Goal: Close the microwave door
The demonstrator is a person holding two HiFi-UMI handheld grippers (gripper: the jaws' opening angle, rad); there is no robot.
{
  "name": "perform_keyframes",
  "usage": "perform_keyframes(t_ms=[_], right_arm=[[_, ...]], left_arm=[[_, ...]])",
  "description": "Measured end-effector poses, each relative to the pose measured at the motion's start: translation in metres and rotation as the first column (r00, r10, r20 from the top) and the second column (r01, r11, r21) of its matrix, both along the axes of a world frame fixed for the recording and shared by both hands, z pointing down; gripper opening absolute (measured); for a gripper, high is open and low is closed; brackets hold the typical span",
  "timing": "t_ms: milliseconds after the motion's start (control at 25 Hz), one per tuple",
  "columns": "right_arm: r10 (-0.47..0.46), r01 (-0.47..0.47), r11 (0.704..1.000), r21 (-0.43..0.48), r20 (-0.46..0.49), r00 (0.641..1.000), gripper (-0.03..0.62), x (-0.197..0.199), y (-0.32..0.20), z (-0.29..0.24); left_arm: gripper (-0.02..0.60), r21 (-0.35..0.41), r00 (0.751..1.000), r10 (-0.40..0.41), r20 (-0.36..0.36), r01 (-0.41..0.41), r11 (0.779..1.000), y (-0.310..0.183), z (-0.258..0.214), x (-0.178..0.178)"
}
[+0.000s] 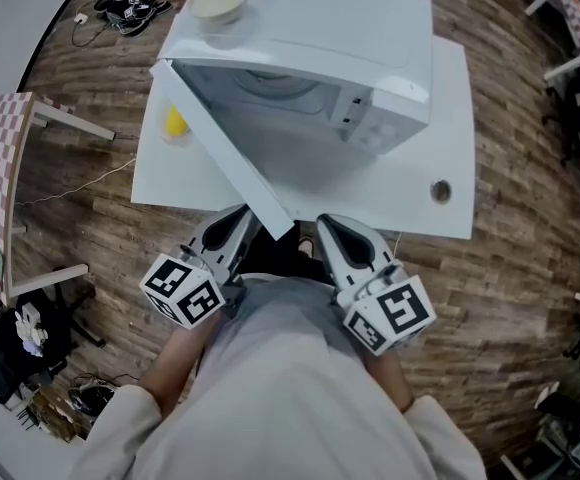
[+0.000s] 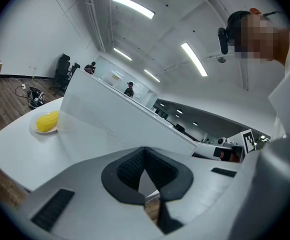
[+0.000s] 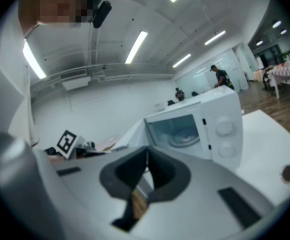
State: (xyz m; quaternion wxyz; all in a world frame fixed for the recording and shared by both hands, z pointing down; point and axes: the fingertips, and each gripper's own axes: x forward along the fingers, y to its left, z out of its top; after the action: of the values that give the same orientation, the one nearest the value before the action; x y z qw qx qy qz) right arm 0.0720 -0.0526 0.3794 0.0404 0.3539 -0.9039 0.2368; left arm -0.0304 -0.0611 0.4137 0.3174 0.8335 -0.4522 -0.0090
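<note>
White microwave (image 1: pixel 310 68) — door (image 1: pixel 225 153) swung wide open.

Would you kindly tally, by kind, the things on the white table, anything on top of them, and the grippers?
Microwave: 1, door open
Bowl: 1, on top of the microwave
Corn cob: 1, yellow
Plate: 1, under the cob
Grippers: 2, left gripper and right gripper, both shut and empty
Total: 6

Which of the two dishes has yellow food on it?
The plate on the table, left of the open microwave door. The other, a pale bowl, sits on top of the microwave.
</note>
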Motion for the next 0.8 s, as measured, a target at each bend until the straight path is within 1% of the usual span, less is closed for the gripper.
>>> perform_keyframes(t_ms=[800], right_arm=[[0.050, -0.050, 0.999, -0.017, 0.000, 0.999, 0.023, 0.003, -0.021, 0.000]], left_arm=[[0.012, -0.019, 0.998, 0.064, -0.014, -0.065, 0.998, -0.024, 0.001, 0.011]])
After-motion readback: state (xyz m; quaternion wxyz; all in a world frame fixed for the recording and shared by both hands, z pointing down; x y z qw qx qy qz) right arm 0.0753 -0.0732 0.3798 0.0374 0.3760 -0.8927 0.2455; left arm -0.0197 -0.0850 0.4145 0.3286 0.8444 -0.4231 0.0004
